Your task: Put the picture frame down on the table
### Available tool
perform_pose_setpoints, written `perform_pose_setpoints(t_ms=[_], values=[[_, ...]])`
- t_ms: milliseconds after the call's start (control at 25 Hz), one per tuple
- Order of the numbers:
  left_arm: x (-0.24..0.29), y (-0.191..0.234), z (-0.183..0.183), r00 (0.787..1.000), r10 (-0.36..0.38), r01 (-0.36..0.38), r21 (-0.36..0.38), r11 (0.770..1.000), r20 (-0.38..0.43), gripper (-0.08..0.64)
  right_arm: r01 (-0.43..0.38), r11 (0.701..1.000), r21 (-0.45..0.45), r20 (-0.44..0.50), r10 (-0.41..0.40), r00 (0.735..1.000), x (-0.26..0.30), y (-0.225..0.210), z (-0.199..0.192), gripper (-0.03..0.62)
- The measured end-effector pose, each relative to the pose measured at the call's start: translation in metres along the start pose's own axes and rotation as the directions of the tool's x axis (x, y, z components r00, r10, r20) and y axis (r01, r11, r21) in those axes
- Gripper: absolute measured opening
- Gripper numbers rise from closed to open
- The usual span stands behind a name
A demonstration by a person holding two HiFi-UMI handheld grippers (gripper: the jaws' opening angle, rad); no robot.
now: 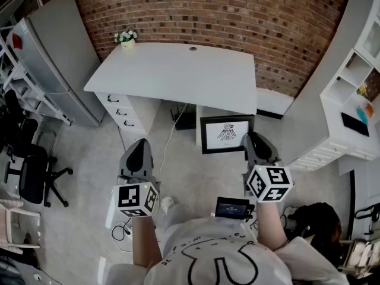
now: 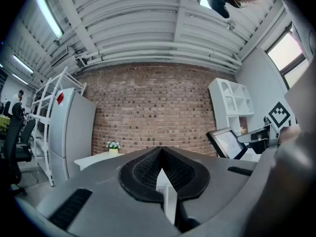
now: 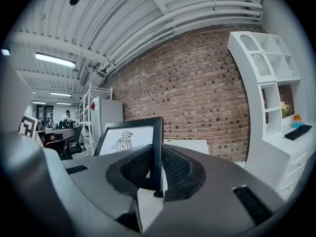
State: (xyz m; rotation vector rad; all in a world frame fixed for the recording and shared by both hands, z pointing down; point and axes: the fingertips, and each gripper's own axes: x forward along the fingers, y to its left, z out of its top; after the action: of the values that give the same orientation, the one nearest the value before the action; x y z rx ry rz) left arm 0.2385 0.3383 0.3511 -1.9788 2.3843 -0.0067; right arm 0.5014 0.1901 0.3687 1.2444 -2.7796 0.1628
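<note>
A black picture frame (image 1: 226, 133) with a bird drawing on white hangs in the air in front of the white table (image 1: 172, 76). My right gripper (image 1: 254, 142) is shut on the frame's right edge; in the right gripper view the black frame (image 3: 132, 141) stands upright between the jaws. To the left, at the same height, my left gripper (image 1: 138, 154) is shut with nothing in it. The left gripper view shows its jaws closed together and the picture frame (image 2: 226, 143) off to the right.
A small pot of white flowers (image 1: 126, 38) sits on the table's far left corner. Drawers (image 1: 122, 113) are under the table's left side. A white shelf unit (image 1: 347, 100) stands at right, a grey cabinet (image 1: 56, 58) at left, and black office chairs (image 1: 29, 165) at far left.
</note>
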Motion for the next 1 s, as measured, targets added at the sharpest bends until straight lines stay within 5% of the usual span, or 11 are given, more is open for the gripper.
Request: perform_pose_setpoints(t_ms=[360, 1000], values=[[0.025, 0.005, -0.005, 1.000, -0.025, 0.025, 0.012, 1.000, 0.003, 0.009, 0.009, 1.000, 0.003, -0.002, -0.009, 1.000, 0.023, -0.004, -0.001, 0.066], [0.123, 0.113, -0.012, 1.000, -0.012, 0.012, -0.010, 1.000, 0.005, 0.009, 0.009, 1.000, 0.001, -0.019, -0.009, 1.000, 0.156, 0.033, 0.017, 0.066]])
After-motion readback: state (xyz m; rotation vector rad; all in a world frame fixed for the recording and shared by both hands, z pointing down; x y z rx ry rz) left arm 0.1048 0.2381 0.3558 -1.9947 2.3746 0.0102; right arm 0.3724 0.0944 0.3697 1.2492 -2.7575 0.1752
